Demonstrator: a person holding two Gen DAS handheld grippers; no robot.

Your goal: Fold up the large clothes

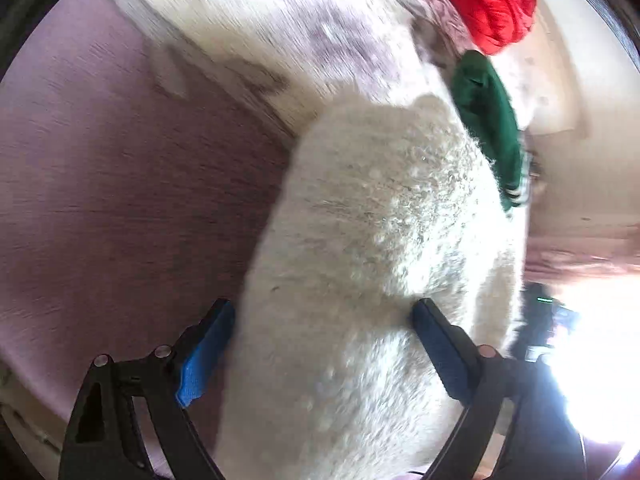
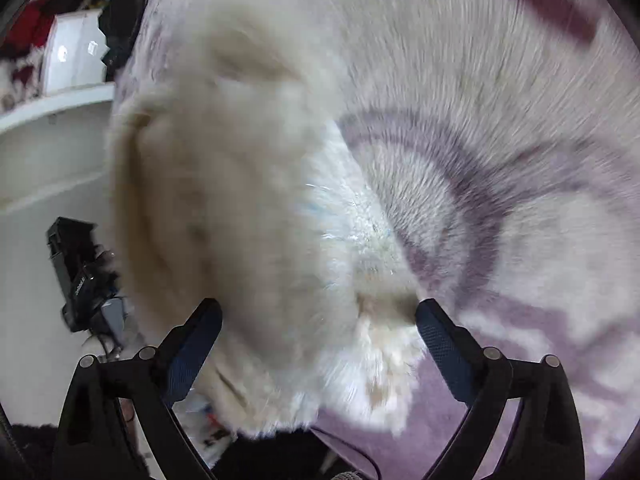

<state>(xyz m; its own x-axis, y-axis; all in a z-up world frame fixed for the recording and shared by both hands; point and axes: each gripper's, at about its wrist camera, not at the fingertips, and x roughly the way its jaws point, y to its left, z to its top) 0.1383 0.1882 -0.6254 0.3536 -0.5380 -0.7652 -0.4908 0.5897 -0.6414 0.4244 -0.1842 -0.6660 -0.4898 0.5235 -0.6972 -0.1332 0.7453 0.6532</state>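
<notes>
A fluffy white fleece garment (image 1: 384, 240) lies on a mauve and white patterned bedcover (image 1: 100, 200). My left gripper (image 1: 324, 312) is open, its blue-padded fingers (image 1: 208, 352) standing on either side of a thick fold of the fleece. In the right wrist view the same fleece garment (image 2: 248, 220) is blurred and bunched. My right gripper (image 2: 320, 312) is open, with the fleece's ragged edge between its fingers (image 2: 444, 348). Neither gripper pinches the cloth.
A green garment (image 1: 488, 120) and a red one (image 1: 488, 0) lie beyond the fleece. The bedcover (image 2: 520, 200) fills the right of the right wrist view. White shelving (image 2: 60, 120) and a black device (image 2: 80, 272) stand to the left.
</notes>
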